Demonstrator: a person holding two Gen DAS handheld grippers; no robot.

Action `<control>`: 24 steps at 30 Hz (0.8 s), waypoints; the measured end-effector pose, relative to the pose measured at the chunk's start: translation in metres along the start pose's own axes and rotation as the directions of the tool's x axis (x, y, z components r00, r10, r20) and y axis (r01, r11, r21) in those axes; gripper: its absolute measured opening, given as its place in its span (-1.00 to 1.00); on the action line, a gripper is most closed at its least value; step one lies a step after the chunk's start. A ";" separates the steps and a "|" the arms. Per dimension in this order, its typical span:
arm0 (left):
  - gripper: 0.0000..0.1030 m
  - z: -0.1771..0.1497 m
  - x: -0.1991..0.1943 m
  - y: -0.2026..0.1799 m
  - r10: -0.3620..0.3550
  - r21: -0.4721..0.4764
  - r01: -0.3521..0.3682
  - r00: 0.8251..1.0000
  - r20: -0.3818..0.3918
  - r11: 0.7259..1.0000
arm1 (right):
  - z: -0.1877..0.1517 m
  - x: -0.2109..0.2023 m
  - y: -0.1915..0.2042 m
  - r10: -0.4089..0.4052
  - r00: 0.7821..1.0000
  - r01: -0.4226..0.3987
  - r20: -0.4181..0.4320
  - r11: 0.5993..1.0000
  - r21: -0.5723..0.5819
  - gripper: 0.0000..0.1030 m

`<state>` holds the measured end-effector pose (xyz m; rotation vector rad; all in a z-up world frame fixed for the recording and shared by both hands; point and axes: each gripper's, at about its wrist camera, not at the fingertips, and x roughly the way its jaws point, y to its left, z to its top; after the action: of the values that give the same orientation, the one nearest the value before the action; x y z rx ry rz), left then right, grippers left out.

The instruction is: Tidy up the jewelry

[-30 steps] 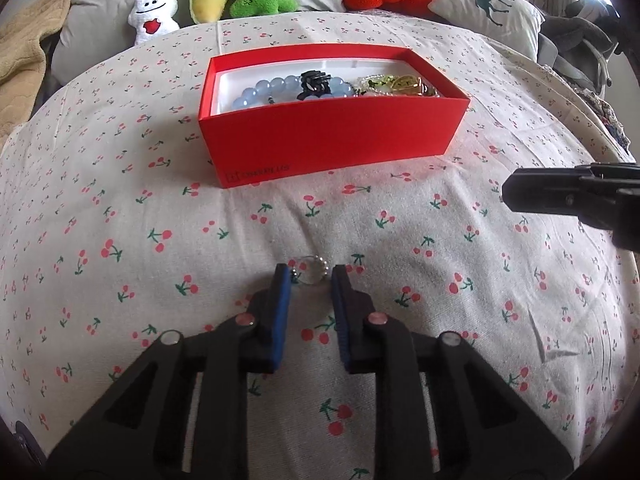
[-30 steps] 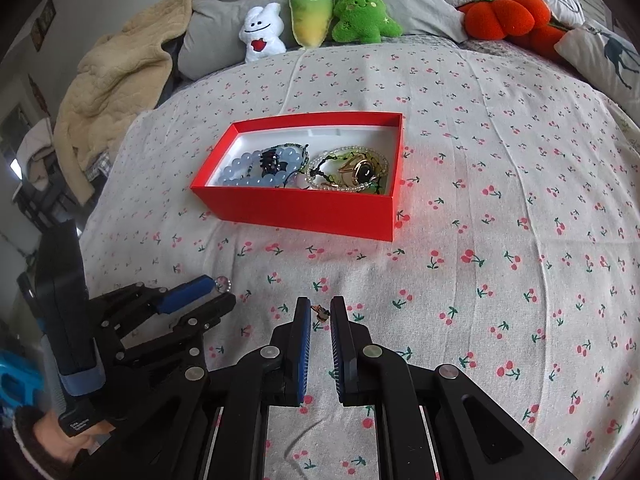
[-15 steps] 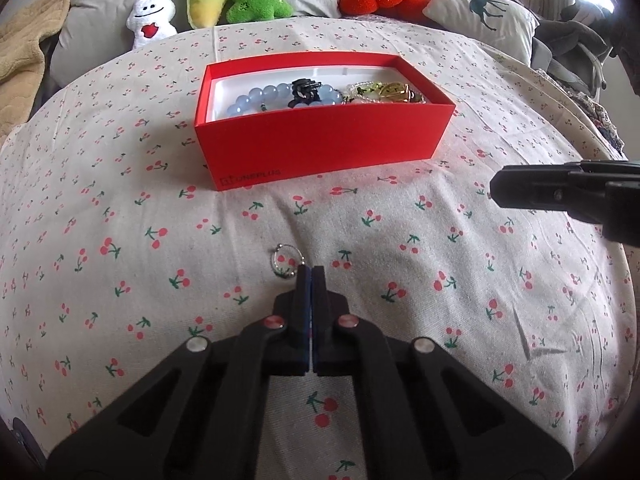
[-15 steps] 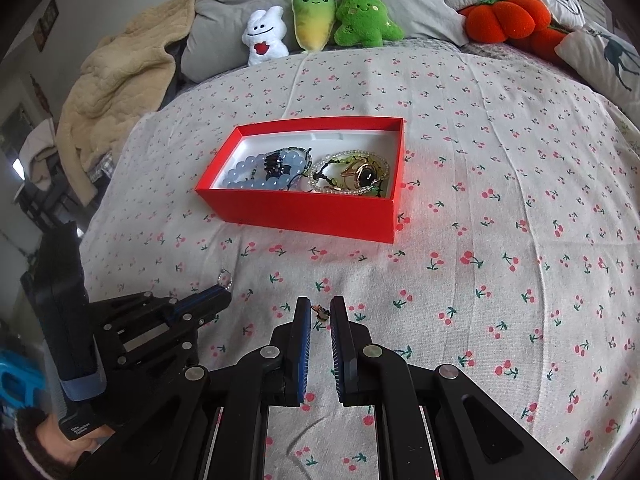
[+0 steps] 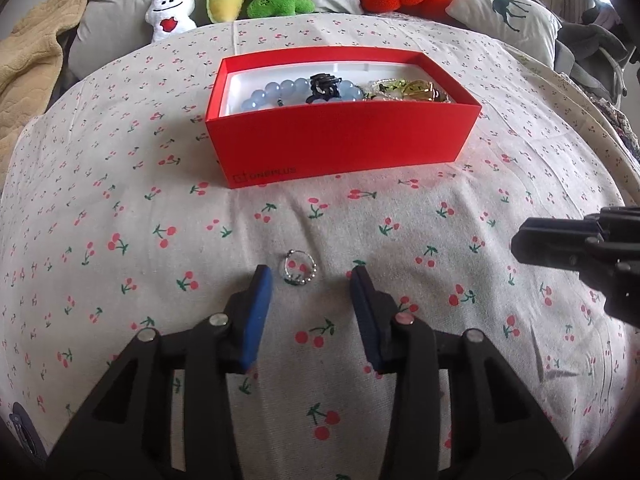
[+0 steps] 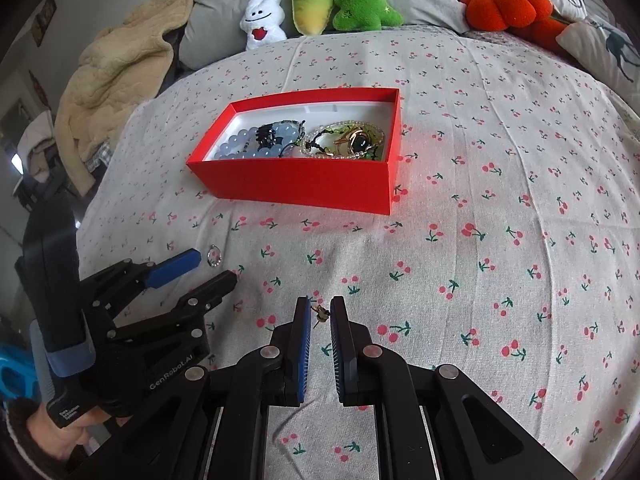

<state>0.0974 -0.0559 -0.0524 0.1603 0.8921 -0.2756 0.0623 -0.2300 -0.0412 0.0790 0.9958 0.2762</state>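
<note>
Close-up, left wrist: left tool [image 5: 311, 278] spread wide, beaded silver ring [image 5: 299, 267] lying between its tips on the cherry-print bed [image 5: 120, 208]; red box [image 5: 344, 136] beyond, contents partly hidden by its front wall | right wrist: right tool [image 6: 320, 316] slightly parted around a tiny earring [image 6: 320, 314], too small to tell contact.

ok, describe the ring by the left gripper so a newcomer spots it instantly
Start at the red box on the cherry-print bedspread. In front of it, just beyond the open left gripper, lies a small silver beaded ring. It is the only jewelry there, metallic among printed cherries.
</note>
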 end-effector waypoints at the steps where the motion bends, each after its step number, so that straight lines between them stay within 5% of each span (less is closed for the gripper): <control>1: -0.23 0.001 0.001 -0.001 0.002 -0.001 -0.002 1.000 -0.002 1.000 | -0.002 0.001 -0.001 -0.003 1.000 0.003 -0.005 1.000 -0.001 -0.80; 6: -0.66 0.001 0.002 -0.004 -0.009 0.004 0.009 1.000 -0.002 1.000 | -0.004 0.003 -0.005 -0.001 1.000 0.001 -0.021 1.000 0.002 -0.80; 24: -0.67 0.005 -0.014 -0.003 -0.060 0.004 0.060 0.998 0.028 0.998 | 0.015 -0.019 -0.008 0.019 1.000 -0.019 0.002 1.000 -0.024 -0.80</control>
<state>0.0920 -0.0578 -0.0387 0.1326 0.8696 -0.3347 0.0665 -0.2413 -0.0195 0.0673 0.9900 0.3052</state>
